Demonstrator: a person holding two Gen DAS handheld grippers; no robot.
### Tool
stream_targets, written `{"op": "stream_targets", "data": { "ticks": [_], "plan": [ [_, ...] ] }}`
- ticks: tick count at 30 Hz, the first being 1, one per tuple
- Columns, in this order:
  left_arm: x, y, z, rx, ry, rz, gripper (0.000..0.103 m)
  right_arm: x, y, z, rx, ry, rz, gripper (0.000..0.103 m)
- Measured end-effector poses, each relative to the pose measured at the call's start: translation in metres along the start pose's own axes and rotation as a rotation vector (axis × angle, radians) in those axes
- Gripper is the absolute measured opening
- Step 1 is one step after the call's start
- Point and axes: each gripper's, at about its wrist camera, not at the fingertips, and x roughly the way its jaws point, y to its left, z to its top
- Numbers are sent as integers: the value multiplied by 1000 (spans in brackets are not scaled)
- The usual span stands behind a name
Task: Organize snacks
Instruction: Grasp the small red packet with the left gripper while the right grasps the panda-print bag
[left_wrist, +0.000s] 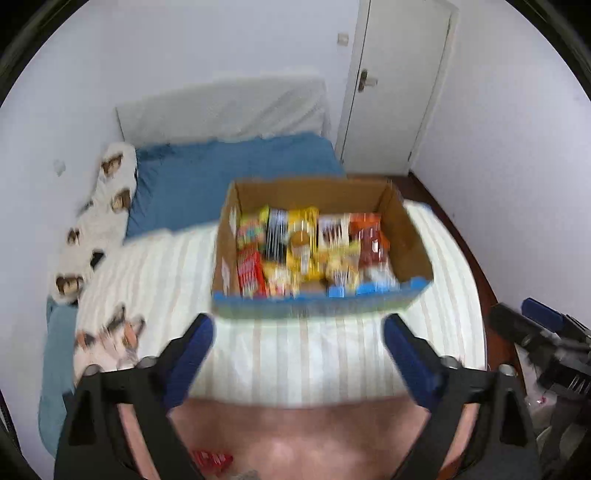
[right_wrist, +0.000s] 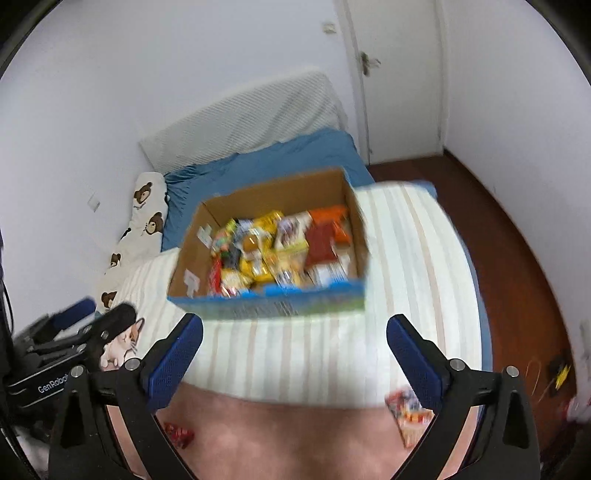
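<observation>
Left gripper (left_wrist: 298, 334) and right gripper (right_wrist: 294, 334): black angular frames, blue textured pads, silver screws. White "GenRobot" lettering showed on left gripper's body.

The cardboard box (left_wrist: 402, 229) is showing matt brown paperboard inside, while its near wall is carrying a printed blue and green face. The snack packets (left_wrist: 314, 251) in it are looking like glossy printed film, though blur is hiding detail. The striped blanket (left_wrist: 295, 350) is reading as soft woven cloth, matt, and the blue sheet (left_wrist: 229, 166) as smooth fabric. The pink cover (right_wrist: 295, 439) nearest the cameras is looking fuzzy. The left gripper (left_wrist: 298, 330) and right gripper (right_wrist: 294, 332) are showing matt black plastic with dimpled blue pads and shiny metal screws. The floor (right_wrist: 509, 266) is gleaming like polished dark wood.
</observation>
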Motion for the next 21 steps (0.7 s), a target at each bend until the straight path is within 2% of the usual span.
{"op": "stream_targets", "data": {
  "ticks": [4, 8, 11, 14, 16, 17, 21],
  "plan": [
    [35, 11, -43, -37, 112, 27, 103, 21, -62, -42, 136, 109, -73, 102],
    [78, 21, -87, -64, 233, 58, 103, 57, -114, -84, 200, 238, -157, 102],
    [100, 24, -112, -63, 284, 88, 103, 93, -136, -110, 165, 336, -203, 102],
    [118, 26, -135, -61, 331, 123, 103, 131, -143, -127, 72, 407, -244, 102],
    [128, 29, -148, -64, 363, 142, 103, 153, -149, -136, 55, 429, -283, 101],
    [132, 32, -154, -65, 378, 151, 103, 163, -151, -139, 60, 439, -279, 99],
    [135, 48, -166, -84, 397, 183, 103, 185, -148, -150, 98, 462, -294, 70]
  ]
}}
